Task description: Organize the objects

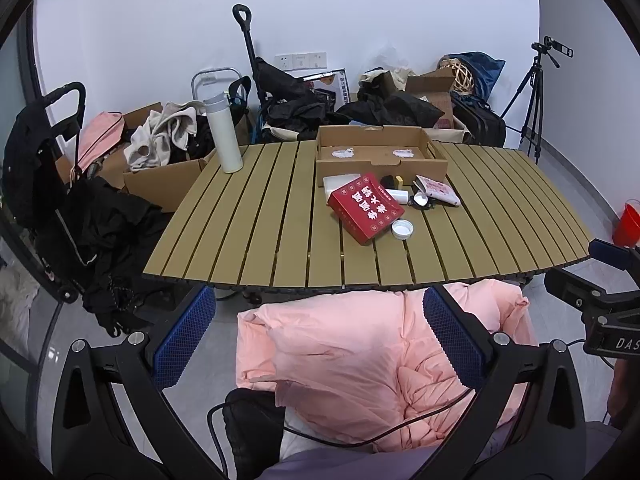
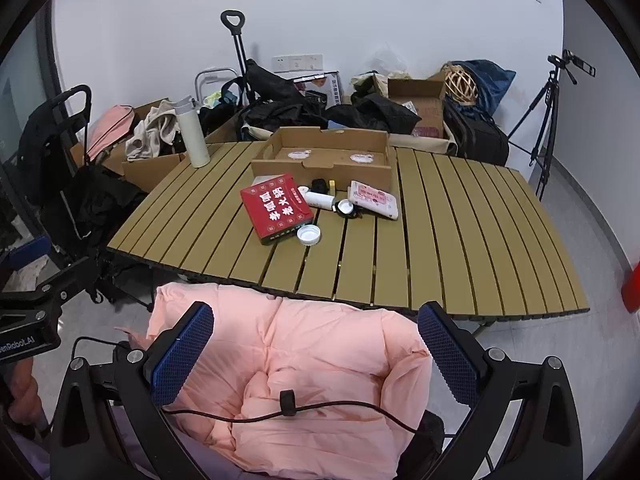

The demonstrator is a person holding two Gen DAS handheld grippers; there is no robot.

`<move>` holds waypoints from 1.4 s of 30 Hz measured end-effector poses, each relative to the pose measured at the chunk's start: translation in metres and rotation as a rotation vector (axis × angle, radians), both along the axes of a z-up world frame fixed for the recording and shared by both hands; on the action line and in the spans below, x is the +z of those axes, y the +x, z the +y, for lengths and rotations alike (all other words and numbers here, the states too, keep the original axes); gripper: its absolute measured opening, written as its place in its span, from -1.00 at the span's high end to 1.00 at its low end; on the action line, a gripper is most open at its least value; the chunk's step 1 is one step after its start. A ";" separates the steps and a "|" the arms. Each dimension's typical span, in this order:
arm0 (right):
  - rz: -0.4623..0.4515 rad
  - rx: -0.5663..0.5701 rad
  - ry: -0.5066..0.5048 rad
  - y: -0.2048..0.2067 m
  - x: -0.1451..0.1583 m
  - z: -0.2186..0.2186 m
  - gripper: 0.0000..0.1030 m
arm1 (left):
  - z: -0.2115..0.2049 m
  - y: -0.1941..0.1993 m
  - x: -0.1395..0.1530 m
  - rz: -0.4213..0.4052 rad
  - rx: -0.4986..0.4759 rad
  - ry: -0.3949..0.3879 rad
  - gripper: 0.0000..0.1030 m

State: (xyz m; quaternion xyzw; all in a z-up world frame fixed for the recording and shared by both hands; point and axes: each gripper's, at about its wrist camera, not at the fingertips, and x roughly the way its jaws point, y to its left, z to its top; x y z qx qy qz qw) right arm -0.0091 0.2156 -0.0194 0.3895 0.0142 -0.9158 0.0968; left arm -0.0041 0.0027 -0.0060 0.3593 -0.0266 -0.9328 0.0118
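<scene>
My left gripper [image 1: 320, 336] and right gripper [image 2: 316, 350] hang wide open, empty, above a pink quilt [image 2: 304, 360]. Ahead, slatted table [image 2: 460, 240] holds red box [image 2: 276, 208], cardboard tray [image 2: 324, 164], white flask [image 2: 192, 136].

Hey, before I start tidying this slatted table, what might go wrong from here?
1. The tall white thermos bottle stands upright near the tan slatted table edge; a bump could topple it.
2. The small white round cap touches the red printed box; lifting the box may roll it away.
3. Black cables drape over the pink quilted jacket below both open grippers and could snag.
</scene>
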 end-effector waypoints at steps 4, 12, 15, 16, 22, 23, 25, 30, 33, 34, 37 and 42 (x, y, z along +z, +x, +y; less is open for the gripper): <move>-0.009 -0.005 -0.004 -0.002 -0.002 0.001 -1.00 | 0.000 -0.002 -0.002 -0.012 0.001 -0.001 -1.00; -0.008 0.006 0.004 -0.002 -0.003 -0.001 -1.00 | 0.000 -0.002 -0.001 -0.013 0.002 0.000 -1.00; -0.007 0.004 0.005 -0.002 -0.003 -0.001 -1.00 | 0.000 -0.002 -0.002 -0.014 0.005 0.001 -1.00; -0.008 0.003 0.005 -0.002 -0.003 -0.002 -1.00 | 0.000 -0.002 -0.002 -0.015 0.005 0.001 -1.00; -0.006 0.001 0.010 -0.002 -0.001 -0.003 -1.00 | 0.000 -0.002 -0.002 -0.019 0.006 0.000 -1.00; -0.005 0.003 0.009 -0.002 -0.001 -0.004 -1.00 | 0.000 -0.002 -0.003 -0.019 0.006 0.000 -1.00; -0.004 0.007 0.007 -0.002 -0.001 -0.003 -1.00 | 0.000 -0.002 -0.003 -0.019 0.007 0.000 -1.00; 0.003 0.003 0.005 -0.003 -0.001 -0.002 -1.00 | 0.000 -0.001 -0.004 -0.018 0.007 0.001 -1.00; 0.002 0.004 -0.007 -0.004 -0.002 -0.001 -1.00 | 0.000 -0.002 -0.004 -0.018 0.007 0.000 -1.00; 0.003 0.004 -0.009 -0.004 -0.002 0.000 -1.00 | 0.000 -0.002 -0.005 -0.018 0.008 0.000 -1.00; 0.008 0.005 -0.010 -0.004 -0.001 0.000 -1.00 | -0.001 -0.001 -0.005 -0.019 0.007 0.001 -1.00; 0.003 0.003 -0.014 -0.004 -0.002 0.000 -1.00 | -0.001 -0.002 -0.005 -0.026 0.009 0.003 -1.00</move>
